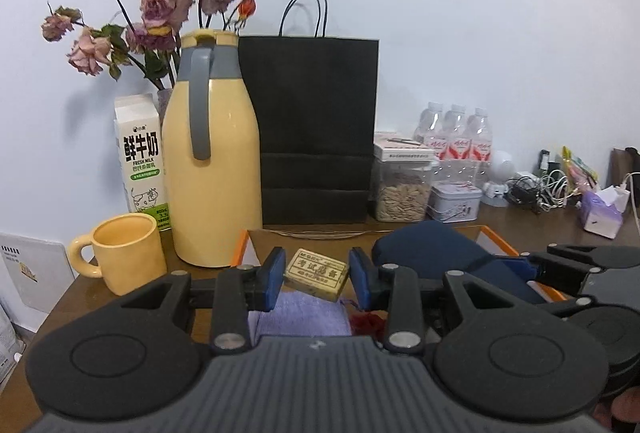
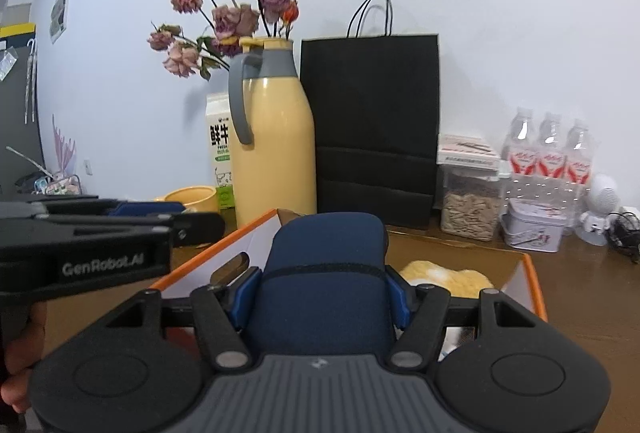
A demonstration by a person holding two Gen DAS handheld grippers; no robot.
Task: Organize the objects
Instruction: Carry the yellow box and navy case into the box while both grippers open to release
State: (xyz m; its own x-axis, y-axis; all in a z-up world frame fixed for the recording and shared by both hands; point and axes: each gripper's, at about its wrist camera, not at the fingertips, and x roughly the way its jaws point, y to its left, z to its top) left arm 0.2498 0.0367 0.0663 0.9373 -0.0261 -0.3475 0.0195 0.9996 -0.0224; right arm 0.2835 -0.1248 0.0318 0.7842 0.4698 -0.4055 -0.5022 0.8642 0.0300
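- Brown bench against a pale wall, carrying an orange-edged cardboard box.
- Navy padded pouch: hanging over the box, looking soft and light; likely best gripped across its sides.
- Right claw: closing on the pouch's sides.
- Left claw: standing apart, holding nothing, framing a yellowed eraser block in the box.
- Yellow thermos and black paper bag standing behind.

The milk carton reads "鲜牛奶 FRESH MILK"; the left claw body reads "GenRobot.AI".
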